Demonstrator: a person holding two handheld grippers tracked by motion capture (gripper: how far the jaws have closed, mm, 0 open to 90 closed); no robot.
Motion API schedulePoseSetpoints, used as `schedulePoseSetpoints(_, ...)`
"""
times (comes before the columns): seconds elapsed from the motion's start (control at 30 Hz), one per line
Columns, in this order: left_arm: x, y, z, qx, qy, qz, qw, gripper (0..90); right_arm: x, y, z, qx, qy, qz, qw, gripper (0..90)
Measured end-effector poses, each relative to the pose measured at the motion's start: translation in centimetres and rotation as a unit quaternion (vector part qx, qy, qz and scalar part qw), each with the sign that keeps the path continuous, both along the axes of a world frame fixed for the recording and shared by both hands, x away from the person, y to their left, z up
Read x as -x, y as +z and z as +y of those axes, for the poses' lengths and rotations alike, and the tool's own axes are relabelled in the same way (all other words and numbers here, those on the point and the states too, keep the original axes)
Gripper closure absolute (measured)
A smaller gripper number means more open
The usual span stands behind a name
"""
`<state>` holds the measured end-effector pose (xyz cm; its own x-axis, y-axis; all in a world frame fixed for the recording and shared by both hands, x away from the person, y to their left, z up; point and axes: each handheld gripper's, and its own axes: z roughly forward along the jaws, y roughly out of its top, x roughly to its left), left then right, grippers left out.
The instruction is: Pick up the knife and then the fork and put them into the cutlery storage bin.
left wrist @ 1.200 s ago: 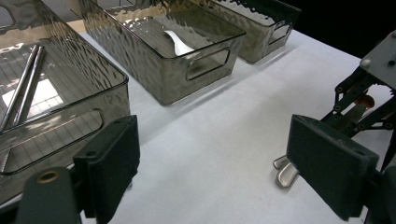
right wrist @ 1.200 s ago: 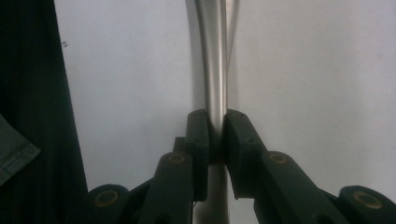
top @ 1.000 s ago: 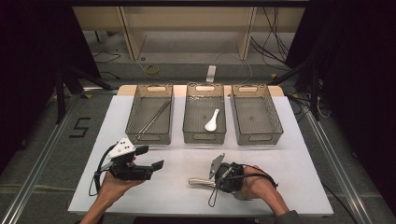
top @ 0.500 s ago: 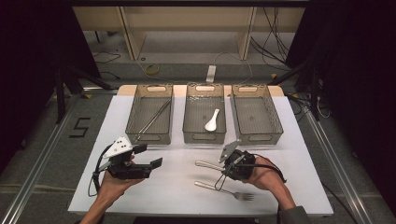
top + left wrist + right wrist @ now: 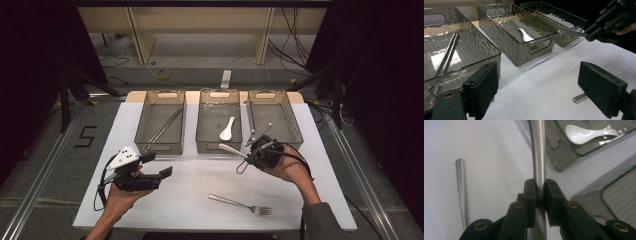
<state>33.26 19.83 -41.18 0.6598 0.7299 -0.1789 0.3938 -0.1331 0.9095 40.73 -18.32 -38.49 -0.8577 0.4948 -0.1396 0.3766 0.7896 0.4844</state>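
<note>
Clamped on a steel utensil's handle (image 5: 539,157), the right tongs (image 5: 260,152) hold it above the bench (image 5: 200,200), near the middle basket (image 5: 200,125). It looks stiff, light and slippery; a mid-handle grip suits. Left tongs (image 5: 544,92) gape wide, empty. A "5" (image 5: 86,136) marks the floor.

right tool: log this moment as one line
right tool: shut on silver metal utensil handle | off the white table | left tool: open, holding nothing | silver fork: on table

fork (image 5: 599,86) mostly behind a jaw, held utensil's (image 5: 539,157) ends cut off
</note>
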Motion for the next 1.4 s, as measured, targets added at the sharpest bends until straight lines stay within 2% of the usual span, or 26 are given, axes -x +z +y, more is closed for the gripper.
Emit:
schedulePoseSetpoints(0.33, 0.0, 0.1, 0.1, 0.006, 0.003, -0.004, 1.0000, 15.8, -3.3, 1.7, -1.3, -0.014, -0.052, -0.009, 0.9985, 80.9)
schedulePoseSetpoints(0.43, 0.0, 0.1, 0.1, 0.008, 0.006, -0.006, 0.9999, 15.7, -4.1, 1.9, -1.5, -0.013, -0.058, -0.011, 0.9982, 80.9)
schedulePoseSetpoints(0.8, 0.1, 0.1, 0.0, 0.011, 0.006, -0.009, 0.9999, 15.5, -7.1, 3.1, -2.1, -0.024, -0.109, -0.025, 0.9935, 80.9)
schedulePoseSetpoints(1.03, 0.1, 0.2, 0.0, 0.010, 0.008, -0.012, 0.9998, 15.5, -8.5, 3.3, -2.7, -0.026, -0.135, -0.027, 0.9901, 80.9)
schedulePoseSetpoints(1.23, 0.1, 0.2, 0.0, 0.016, 0.012, -0.016, 0.9997, 15.5, -9.8, 2.7, -3.4, -0.030, -0.160, -0.022, 0.9864, 80.9)
schedulePoseSetpoints(1.4, 0.1, 0.2, 0.1, 0.017, 0.013, -0.018, 0.9996, 15.5, -11.0, 2.2, -3.9, -0.023, -0.177, -0.019, 0.9838, 80.9)
